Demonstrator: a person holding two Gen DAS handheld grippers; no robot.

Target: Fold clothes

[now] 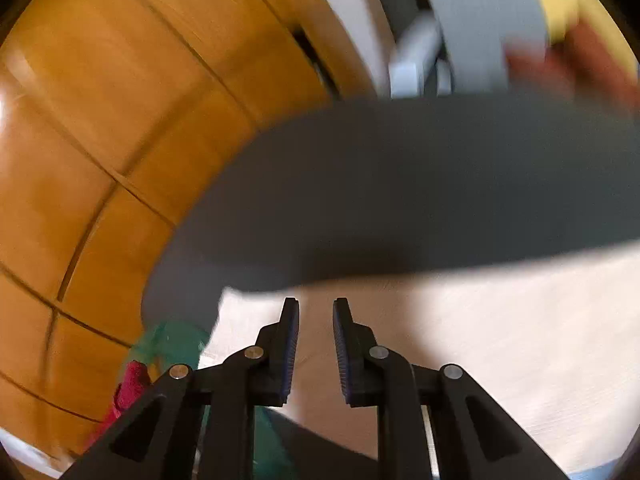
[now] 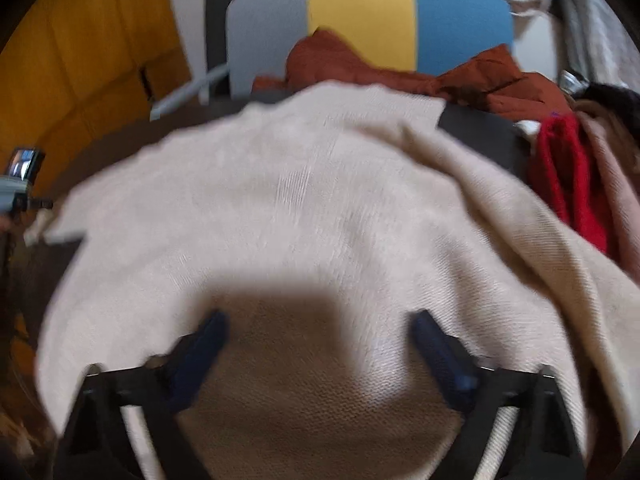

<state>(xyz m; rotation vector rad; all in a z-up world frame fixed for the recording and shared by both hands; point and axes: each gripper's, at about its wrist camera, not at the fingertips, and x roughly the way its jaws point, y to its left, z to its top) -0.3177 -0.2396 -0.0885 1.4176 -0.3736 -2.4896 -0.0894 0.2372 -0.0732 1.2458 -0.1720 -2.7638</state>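
**Basically: beige knit spread on dark table, both grippers over it, neither holding**

Right gripper [image 2: 320,344]: jaws spread wide, nothing betw them, hovering low over the beige knit garment [image 2: 280,208]; its shadow falls on the cloth just ahead of the fingers. Left gripper [image 1: 316,344]: jaws a narrow gap apart, empty, parked above the same garment's left edge [image 1: 460,328], w/ the dark table [image 1: 380,184] bare beyond it.

Garment lies mostly flat across the table. A loose flap or sleeve trails off to the right side, near edge hangs toward the cameras. Can't tell if it's already been folded once or only laid out; blur hides seams and edges.

Handling (judgement): soft, limp, light-to-medium knit w/ coarse weave, so pads should bite well and it's not slippery or fragile. Will sag and drape when lifted and won't hold shape. Best grab pts prob a hem edge or corner, one per gripper, pinching a single layer; a mid-panel pinch would bunch it up.

Counts:
- grippers: 2
- beige garment: 1
- rust-brown cloth [image 2: 480,76] piled at far side: 1 heap, pcs unclear
- red cloth [image 2: 568,176] on right: 1
- teal cloth [image 1: 176,340] plus magenta cloth [image 1: 130,388] at table's left edge: 1 each
- chair [image 2: 360,20] w/ grey/yellow/blue back: 1
- wood floor [image 1: 100,120] around.
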